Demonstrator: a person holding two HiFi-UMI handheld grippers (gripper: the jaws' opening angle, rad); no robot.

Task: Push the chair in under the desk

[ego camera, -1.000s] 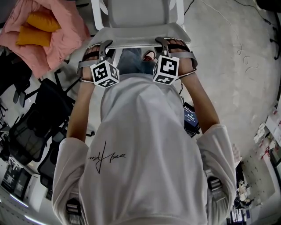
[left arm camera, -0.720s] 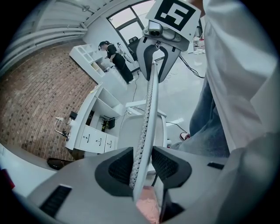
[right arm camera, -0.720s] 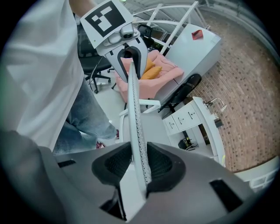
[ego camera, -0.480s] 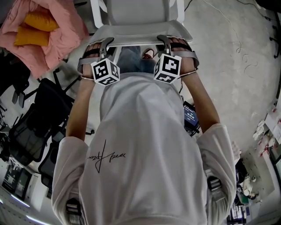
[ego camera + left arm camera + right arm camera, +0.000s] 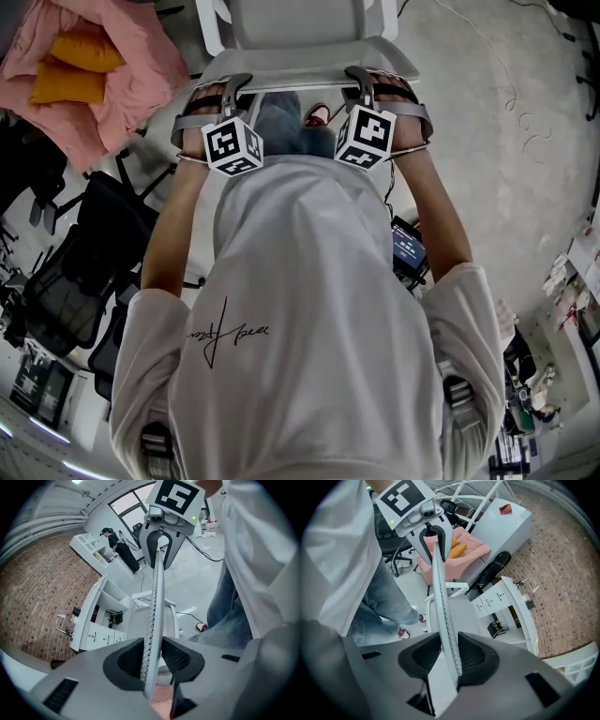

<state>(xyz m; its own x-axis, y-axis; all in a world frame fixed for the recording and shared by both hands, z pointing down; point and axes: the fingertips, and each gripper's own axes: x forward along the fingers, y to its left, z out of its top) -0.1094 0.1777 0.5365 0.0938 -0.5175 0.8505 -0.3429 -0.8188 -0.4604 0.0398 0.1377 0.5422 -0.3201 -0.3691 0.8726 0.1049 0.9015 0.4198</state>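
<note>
Far out to the left of the left hand-held gripper (image 5: 232,86), a pink quilt (image 5: 122,84) lies heaped with orange cushions (image 5: 80,66) on it. Below that heap stand black chairs (image 5: 84,262). The left hand-held gripper points steeply down in front of the person's white shirt (image 5: 309,309), its marker cube (image 5: 232,147) facing up. Its jaws have just been closing, and the left gripper view shows them clenched on the top rim of the white chair (image 5: 300,58): the meshed edge (image 5: 156,597) runs straight up between the two dark pads (image 5: 129,658). Beyond and to the left of that hand-held gripper, the left gripper view shows a white bench (image 5: 96,630) with drawers against a brick wall.

The chair's back spans the gap between the two tools, with the seat lying beyond them.

The right hand-held gripper (image 5: 361,80) grasps the same rim near its right end, level with the left one. In the right gripper view (image 5: 447,656), the thin chair edge (image 5: 440,592) is pinched between its pads. The bench (image 5: 496,597) lies beyond the chair's seat, to the right of this hand-held gripper. Bare grey floor (image 5: 506,122) stretches off to its right.
</note>
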